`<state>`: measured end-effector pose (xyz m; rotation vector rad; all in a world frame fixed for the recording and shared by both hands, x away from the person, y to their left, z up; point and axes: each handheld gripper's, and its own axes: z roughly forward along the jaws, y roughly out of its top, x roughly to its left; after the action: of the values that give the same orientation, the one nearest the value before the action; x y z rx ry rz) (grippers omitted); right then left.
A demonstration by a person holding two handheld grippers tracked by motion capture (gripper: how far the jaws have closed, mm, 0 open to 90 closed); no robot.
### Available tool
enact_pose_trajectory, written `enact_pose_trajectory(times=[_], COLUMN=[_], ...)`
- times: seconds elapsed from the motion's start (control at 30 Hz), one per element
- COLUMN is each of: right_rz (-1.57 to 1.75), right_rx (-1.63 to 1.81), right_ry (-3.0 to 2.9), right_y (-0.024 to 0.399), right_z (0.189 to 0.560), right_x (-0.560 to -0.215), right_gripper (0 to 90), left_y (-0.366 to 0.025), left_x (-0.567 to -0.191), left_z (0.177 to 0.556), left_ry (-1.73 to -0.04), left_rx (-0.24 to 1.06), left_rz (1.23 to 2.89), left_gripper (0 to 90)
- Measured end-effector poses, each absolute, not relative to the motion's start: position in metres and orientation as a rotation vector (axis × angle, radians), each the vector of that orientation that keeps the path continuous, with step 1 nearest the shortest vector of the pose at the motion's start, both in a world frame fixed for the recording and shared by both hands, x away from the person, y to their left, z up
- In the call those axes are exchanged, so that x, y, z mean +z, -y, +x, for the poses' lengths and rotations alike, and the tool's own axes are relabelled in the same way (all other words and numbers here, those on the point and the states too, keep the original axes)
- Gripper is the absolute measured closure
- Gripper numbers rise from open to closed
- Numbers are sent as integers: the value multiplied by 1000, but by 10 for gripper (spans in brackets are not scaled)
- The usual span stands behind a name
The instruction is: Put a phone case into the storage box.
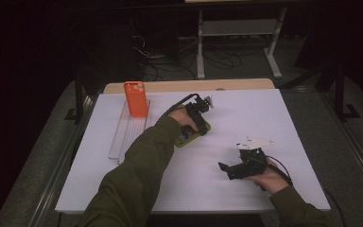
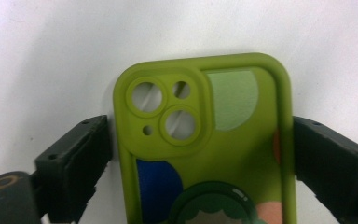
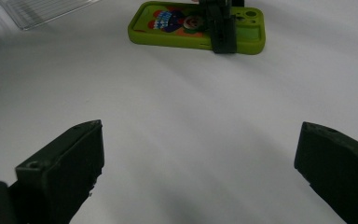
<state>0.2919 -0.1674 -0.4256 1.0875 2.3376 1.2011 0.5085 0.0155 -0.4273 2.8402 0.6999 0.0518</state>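
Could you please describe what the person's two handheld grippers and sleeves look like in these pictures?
Both the left gripper and the right gripper are black, with blocky matte jaws that have small screw holes. A black cable trails from each. The right gripper carries a pale three-cornered plate on top. The person wears olive-green long sleeves.

So the left gripper point(image 2: 200, 154) has its two black jaws on either long side of a green phone case point(image 2: 205, 154), both looking pressed against its edges. The case lies flat on the white table point(image 2: 51, 56), camera cutouts at the far end, with blue, dark green and peach artwork closer in.
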Motion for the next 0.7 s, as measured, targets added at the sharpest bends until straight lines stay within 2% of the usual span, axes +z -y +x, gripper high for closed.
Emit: enact_pose_trajectory(times=[0.33, 0.7], right_rz=[1091, 1079], right_rx=[1213, 1200], right_ry=[-2333, -2338], right_y=[166, 168], right_z=[292, 292], right_x=[-426, -426], right_gripper=[10, 10], left_y=[-15, -16], left_x=[-426, -423], left_z=[509, 509], left_ry=[-720, -714], left_rx=[49, 41], left_rz=[2835, 2827], left_gripper=[155, 163])
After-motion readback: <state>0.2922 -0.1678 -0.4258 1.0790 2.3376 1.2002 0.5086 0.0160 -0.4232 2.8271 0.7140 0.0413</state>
